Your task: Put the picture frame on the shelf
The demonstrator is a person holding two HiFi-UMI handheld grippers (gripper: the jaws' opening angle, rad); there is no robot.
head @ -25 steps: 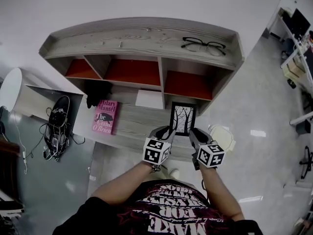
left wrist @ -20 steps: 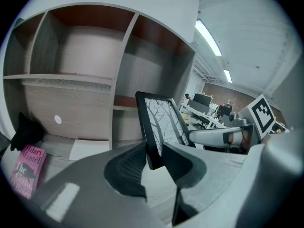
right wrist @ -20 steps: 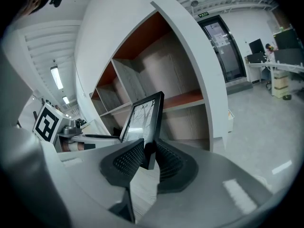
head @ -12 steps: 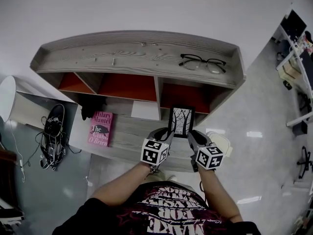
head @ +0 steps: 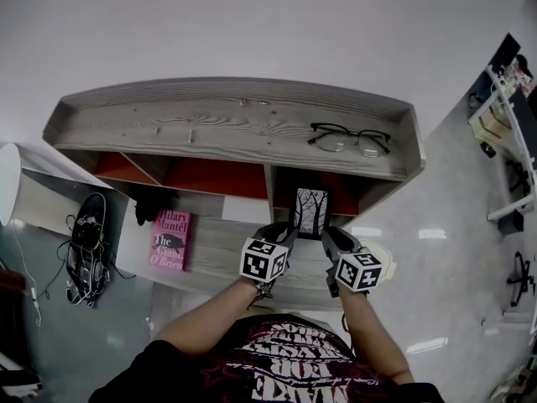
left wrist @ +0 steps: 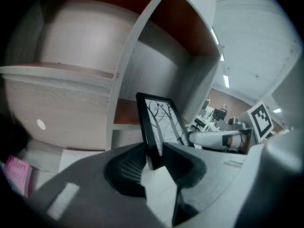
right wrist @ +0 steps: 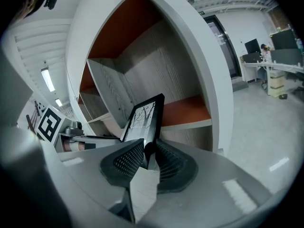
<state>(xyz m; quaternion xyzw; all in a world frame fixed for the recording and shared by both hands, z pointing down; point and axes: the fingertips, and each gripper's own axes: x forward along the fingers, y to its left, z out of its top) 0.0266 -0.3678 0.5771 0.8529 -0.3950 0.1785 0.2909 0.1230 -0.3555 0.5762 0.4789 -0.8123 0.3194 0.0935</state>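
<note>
The picture frame [head: 311, 211], upright at the mouth of the shelf's [head: 235, 124] right-hand compartment, looks light, stiff and probably glass-fronted, so the left hand-held gripper [head: 284, 232] and right hand-held gripper [head: 330, 235] sensibly clamp its lower side edges.

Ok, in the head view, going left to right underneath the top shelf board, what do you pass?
black cables → pink book → left gripper → picture frame → right gripper
</note>
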